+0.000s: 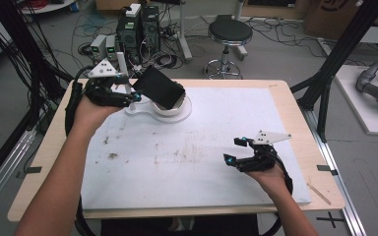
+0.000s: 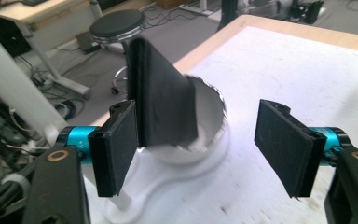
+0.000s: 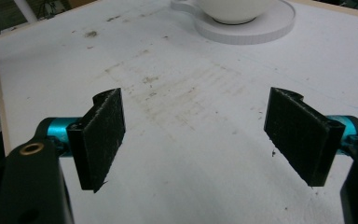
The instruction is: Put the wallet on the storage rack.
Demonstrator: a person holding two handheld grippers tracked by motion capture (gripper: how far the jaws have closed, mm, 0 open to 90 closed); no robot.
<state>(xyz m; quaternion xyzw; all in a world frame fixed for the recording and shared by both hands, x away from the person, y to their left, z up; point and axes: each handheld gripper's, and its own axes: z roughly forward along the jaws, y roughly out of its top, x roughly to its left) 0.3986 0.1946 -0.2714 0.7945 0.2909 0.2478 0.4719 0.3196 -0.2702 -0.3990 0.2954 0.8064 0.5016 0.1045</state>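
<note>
Flat matte black slab (image 2: 161, 100) leaning tilted in glossy white round bowl (image 2: 209, 123) on smooth white base (image 2: 168, 179) (far left of table). Left gripper (image 2: 196, 140) spread wide, one pad beside slab. Right gripper (image 3: 196, 135) spread, hovering over scuffed white board (image 3: 191, 93).

The table (image 1: 295, 113) has a light wooden top with a white sheet (image 1: 216, 162) laid flat over most of it, marked with dark smudges near its middle and left. A white base plate (image 1: 142, 111) rests directly on the sheet at the far left, carrying a white bowl (image 1: 170, 106).
</note>
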